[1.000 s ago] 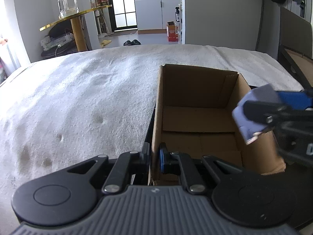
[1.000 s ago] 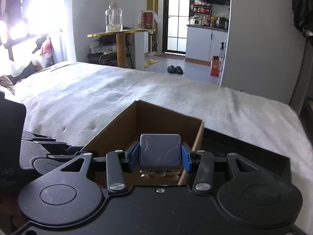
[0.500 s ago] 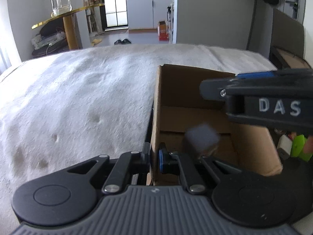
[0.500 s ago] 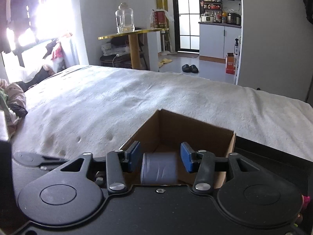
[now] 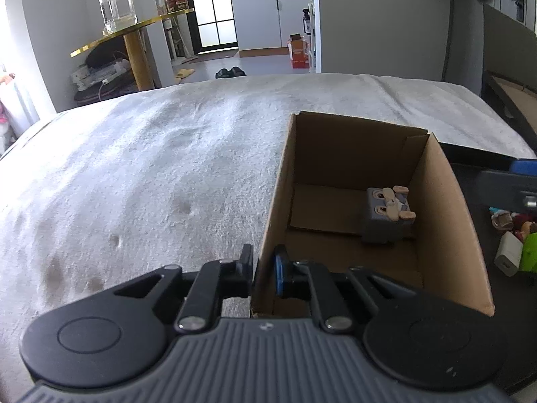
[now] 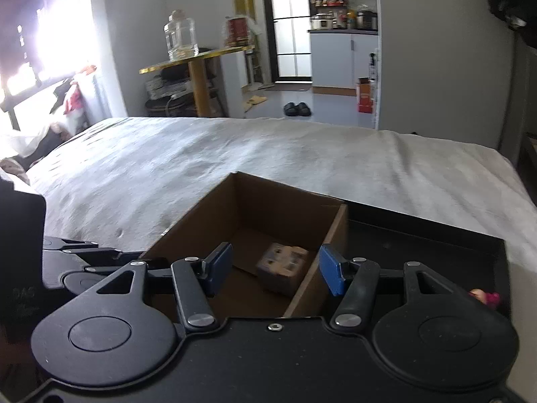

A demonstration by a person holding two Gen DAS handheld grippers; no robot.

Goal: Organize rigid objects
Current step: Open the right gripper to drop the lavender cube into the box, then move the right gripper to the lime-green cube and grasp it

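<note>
Clamping the near left wall of the cardboard box point(image 5: 349, 181), the left gripper point(image 5: 263, 273) stands with one finger outside the wall and the blue-padded finger inside, jaws pinched tight on the cardboard. In the left wrist view the box sits open-topped on the white bed cover point(image 5: 151, 168). The grey toy block point(image 5: 386, 216) lies on the box floor, against the right wall and toward the far end, its face with tan pieces turned upward. It is well apart from the left jaws, ahead and to their right. At the right edge of this view part of the right gripper shows outside the box, above a cluster of small items point(image 5: 513, 238) on a dark surface; these are judged to be the remaining things to sort.

In the right wrist view the right gripper point(image 6: 275, 270) hangs over the near end of the box point(image 6: 285, 211), jaws parted and empty. Its jaws have just been opening, and nothing lies between the pads. The block point(image 6: 280, 265) lies below and ahead of them on the box floor, released. A pink item point(image 6: 486, 297) shows at the right, beside the gripper body.

Judgement: the right hand is the nearer to the loose items, which lie to its right, outside the box. The left hand's hold is judged to steady the box.
</note>
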